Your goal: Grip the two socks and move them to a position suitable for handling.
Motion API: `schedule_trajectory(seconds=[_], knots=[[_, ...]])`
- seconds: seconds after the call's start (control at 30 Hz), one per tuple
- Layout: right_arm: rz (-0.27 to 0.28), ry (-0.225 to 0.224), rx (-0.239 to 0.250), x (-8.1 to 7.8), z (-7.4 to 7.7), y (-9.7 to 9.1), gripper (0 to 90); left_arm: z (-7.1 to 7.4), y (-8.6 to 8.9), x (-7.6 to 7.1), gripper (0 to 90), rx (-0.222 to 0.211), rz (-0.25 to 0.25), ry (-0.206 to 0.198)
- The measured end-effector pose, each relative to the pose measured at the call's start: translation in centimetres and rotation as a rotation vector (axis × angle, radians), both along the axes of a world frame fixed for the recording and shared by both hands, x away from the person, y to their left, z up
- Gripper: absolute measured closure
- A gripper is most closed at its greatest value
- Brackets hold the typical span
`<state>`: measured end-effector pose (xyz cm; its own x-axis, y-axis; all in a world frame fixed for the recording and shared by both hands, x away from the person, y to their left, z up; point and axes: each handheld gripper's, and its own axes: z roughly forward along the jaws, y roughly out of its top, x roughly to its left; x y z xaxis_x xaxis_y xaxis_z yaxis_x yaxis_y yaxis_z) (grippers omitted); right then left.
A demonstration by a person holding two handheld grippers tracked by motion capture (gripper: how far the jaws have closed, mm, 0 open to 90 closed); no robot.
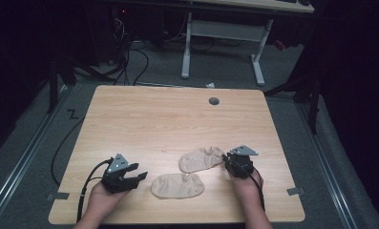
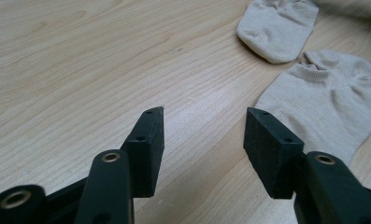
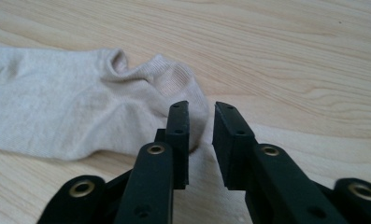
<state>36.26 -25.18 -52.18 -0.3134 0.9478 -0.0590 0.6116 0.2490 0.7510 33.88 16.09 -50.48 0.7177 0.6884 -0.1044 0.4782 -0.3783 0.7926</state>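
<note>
Your left hand-held gripper (image 2: 204,128): jaws apart, empty, above bare table (image 2: 80,60).
Near sock (image 1: 177,185): flat, between your hands.
Your right hand-held gripper (image 3: 202,123): narrow gap, straddling the far sock's edge, not pinching.
Far sock (image 3: 80,107): flat, just beyond.

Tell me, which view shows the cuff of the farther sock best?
The right gripper view: the ribbed cuff lies close, beside the right tool. The high view shows it small; the left gripper view shows that sock's other end.
</note>
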Motion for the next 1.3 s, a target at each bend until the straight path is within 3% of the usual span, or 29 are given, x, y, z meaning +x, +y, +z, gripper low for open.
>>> schedule_trajectory(seconds=[0.17, 0.47, 0.77, 1.3], knots=[[0.048, -0.044, 0.006, -0.3, 0.7, 0.8, 75.2, 0.0, -0.1, 0.0, 48.4, 0.007, 0.001, -0.002], [0.081, 0.036, -0.045, 0.8, -0.3, 1.9, 84.6, 0.2, 1.1, -0.5, 48.6, -0.009, 0.031, -0.001], [0.12, 0.066, -0.029, -1.1, -0.2, 2.1, 84.8, 0.2, 1.4, -0.4, 48.6, -0.015, 0.04, 0.003], [0.277, 0.054, -0.039, -0.5, -0.4, 8.5, 84.4, -0.3, 0.4, -0.3, 48.5, 0.002, 0.035, 0.012]])
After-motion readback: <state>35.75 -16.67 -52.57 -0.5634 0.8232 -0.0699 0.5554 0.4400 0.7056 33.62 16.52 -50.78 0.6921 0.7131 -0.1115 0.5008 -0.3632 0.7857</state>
